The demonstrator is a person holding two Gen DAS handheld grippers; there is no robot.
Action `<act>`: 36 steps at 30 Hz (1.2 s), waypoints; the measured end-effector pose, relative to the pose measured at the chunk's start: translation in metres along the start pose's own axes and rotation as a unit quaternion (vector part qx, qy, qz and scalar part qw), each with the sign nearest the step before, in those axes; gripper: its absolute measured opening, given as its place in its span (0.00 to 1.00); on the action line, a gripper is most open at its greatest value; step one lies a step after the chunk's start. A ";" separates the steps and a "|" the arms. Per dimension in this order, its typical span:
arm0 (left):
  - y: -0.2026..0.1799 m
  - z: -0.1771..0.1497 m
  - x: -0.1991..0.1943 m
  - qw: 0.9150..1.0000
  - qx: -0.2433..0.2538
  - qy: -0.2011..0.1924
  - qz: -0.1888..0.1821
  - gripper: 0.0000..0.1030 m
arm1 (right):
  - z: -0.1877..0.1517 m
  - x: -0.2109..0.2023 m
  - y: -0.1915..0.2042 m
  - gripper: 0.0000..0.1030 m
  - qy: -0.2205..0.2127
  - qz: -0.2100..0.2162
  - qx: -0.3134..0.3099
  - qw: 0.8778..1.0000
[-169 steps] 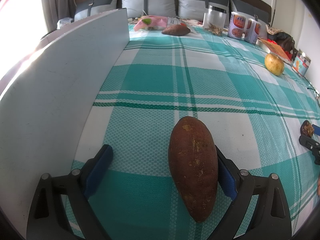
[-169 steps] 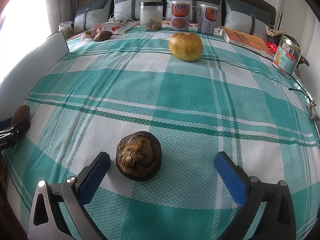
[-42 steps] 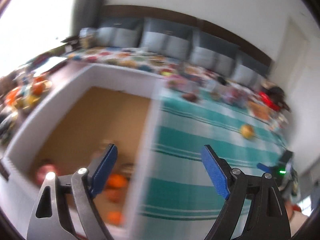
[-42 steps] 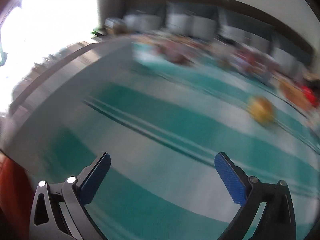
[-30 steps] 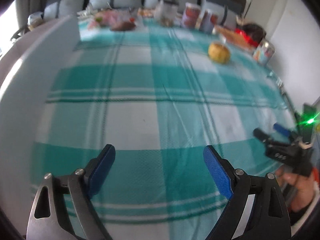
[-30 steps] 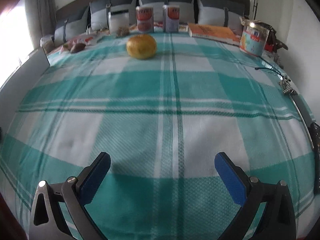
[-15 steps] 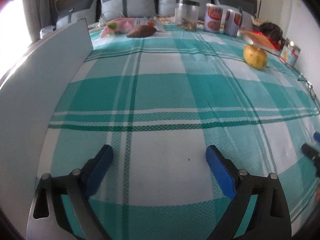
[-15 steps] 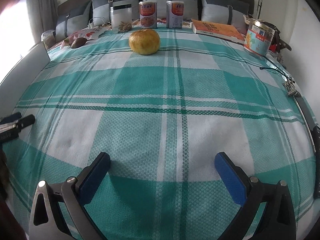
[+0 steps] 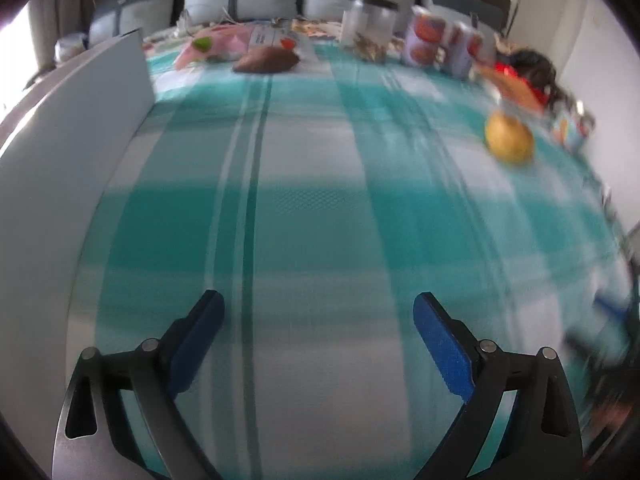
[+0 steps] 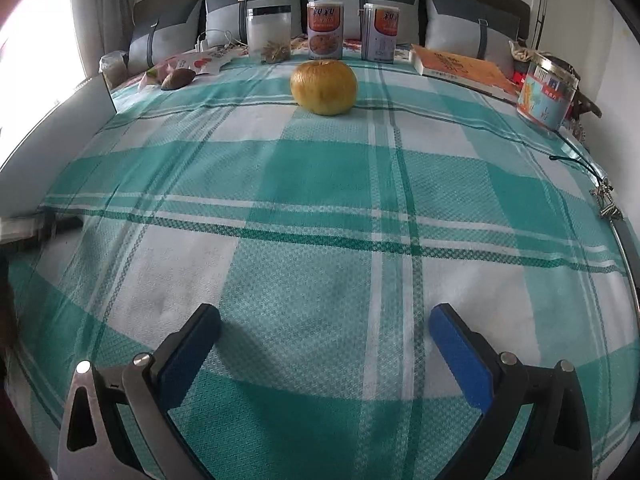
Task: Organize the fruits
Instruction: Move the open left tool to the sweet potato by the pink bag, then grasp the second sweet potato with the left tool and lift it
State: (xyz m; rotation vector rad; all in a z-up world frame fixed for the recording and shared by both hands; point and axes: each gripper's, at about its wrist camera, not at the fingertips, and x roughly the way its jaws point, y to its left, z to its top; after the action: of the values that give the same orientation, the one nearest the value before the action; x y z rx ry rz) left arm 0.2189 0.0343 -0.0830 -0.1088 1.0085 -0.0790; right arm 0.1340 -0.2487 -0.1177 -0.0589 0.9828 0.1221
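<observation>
Teal-checked bedspread [image 9: 320, 208] fills the left wrist view, now blurred; the left claw [image 9: 318, 316] stays spread and empty, nearer the far sweet potato [image 9: 266, 60] than half a second ago. White box wall [image 9: 72, 128] stands left.

Right wrist view: the right claw [image 10: 324, 324] remains spread, empty, the yellow fruit [image 10: 323, 86] far ahead before two cans [image 10: 325, 31].

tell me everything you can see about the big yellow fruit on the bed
The yellow fruit is round and slightly flattened, with a dull, mottled golden skin and a small dimple on top. It sits upright on the teal plaid bedspread, alone, touching nothing else. It lies in front of two printed cans near the pillows, far ahead of the open right gripper. The left wrist view shows it blurred, off to the right.
</observation>
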 end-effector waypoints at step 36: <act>0.073 0.224 0.148 0.968 -0.250 0.003 -0.003 0.86 | 0.003 0.001 -0.001 1.00 0.000 0.002 0.000 1.000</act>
State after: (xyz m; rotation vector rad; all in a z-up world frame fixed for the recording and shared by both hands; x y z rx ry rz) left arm 0.4886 0.1013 -0.0979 -0.5721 1.0176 0.1722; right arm 0.1372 -0.2493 -0.1171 -0.0575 0.9838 0.1255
